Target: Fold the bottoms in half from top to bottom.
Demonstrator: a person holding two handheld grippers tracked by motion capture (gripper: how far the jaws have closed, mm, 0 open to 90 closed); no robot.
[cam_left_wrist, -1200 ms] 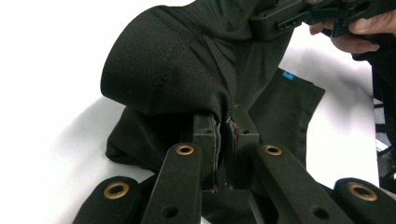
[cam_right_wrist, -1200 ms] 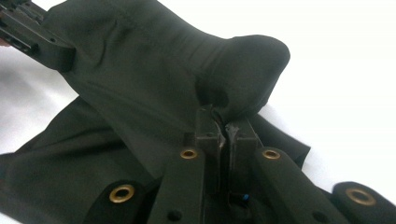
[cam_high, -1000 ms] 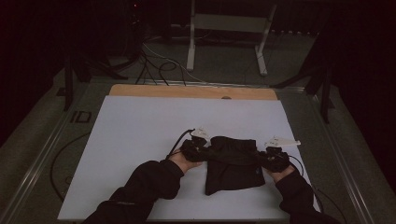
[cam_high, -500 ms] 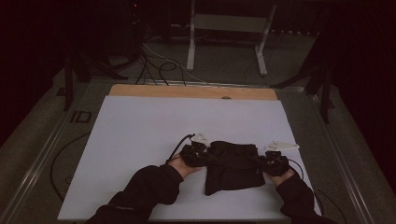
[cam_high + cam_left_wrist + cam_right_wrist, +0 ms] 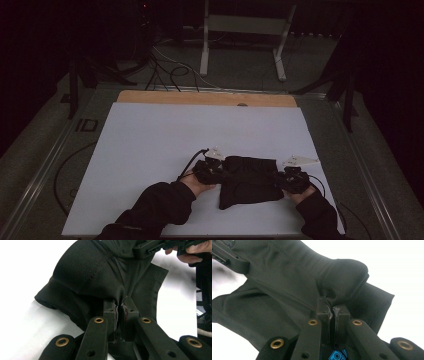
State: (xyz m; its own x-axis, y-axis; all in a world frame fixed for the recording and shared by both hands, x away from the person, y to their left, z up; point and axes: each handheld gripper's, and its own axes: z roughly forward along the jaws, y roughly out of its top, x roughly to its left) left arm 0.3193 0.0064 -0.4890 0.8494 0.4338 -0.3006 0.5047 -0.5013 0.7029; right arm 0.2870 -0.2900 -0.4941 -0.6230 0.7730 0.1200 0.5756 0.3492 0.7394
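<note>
High view — black garment [image 5: 248, 180] long axis left-right across table; left tool [image 5: 214, 170], right tool [image 5: 286, 181] clamped on ends.

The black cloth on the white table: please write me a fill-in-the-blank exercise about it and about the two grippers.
1. The left gripper is shut on the ____ cloth.
2. The right gripper pinches the same cloth, so ____ grippers hold it.
3. The cloth lies on a ____ table top.
4. In the high view, the cloth lies ____ the two grippers.

Missing words: black; both; white; between
</note>
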